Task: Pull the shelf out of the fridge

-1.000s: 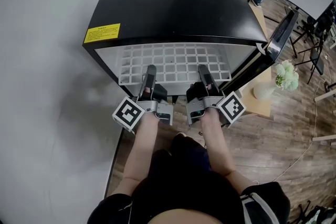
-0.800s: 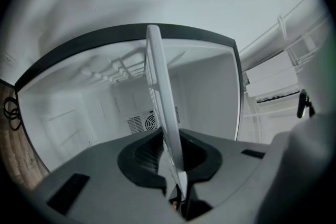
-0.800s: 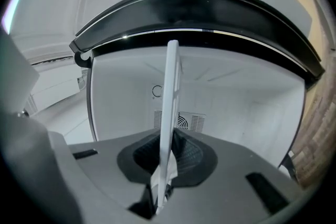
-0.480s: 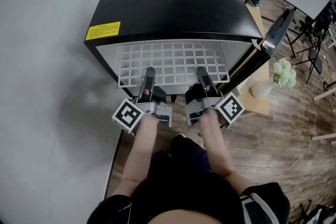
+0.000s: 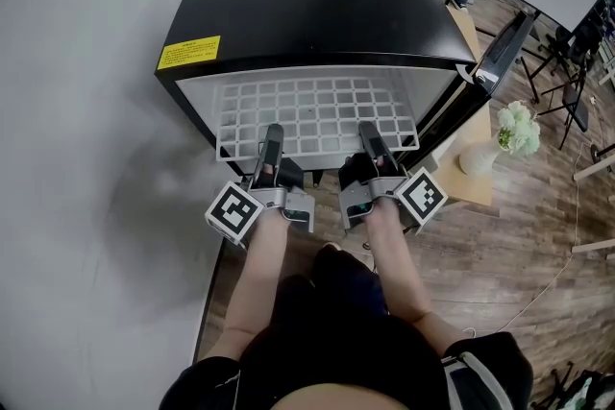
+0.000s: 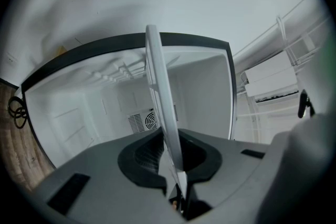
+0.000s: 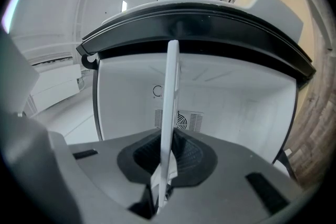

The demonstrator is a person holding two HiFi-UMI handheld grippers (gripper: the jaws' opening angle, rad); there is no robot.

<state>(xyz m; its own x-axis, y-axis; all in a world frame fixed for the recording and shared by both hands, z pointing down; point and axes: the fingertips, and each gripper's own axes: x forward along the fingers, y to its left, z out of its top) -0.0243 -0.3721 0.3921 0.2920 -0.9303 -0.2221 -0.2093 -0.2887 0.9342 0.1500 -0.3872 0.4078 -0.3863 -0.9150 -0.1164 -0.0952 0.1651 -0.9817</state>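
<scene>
A small black fridge (image 5: 317,5) stands against the wall with its door (image 5: 500,48) swung open to the right. A white grid shelf (image 5: 312,110) sticks out of its front. My left gripper (image 5: 273,141) is shut on the shelf's front edge on the left, my right gripper (image 5: 370,139) on the right. In the left gripper view the shelf (image 6: 160,113) runs edge-on between the jaws into the white interior (image 6: 100,113). The right gripper view shows the shelf (image 7: 169,113) edge-on the same way, clamped between the jaws.
A white wall lies left of the fridge. To the right stand a low wooden table (image 5: 471,182) and a white vase of flowers (image 5: 509,137) on wooden flooring. The person's arms and dark clothing fill the lower middle of the head view.
The shelf has slid a little further out of the fridge with both grippers holding its front edge. The grips are unchanged.
</scene>
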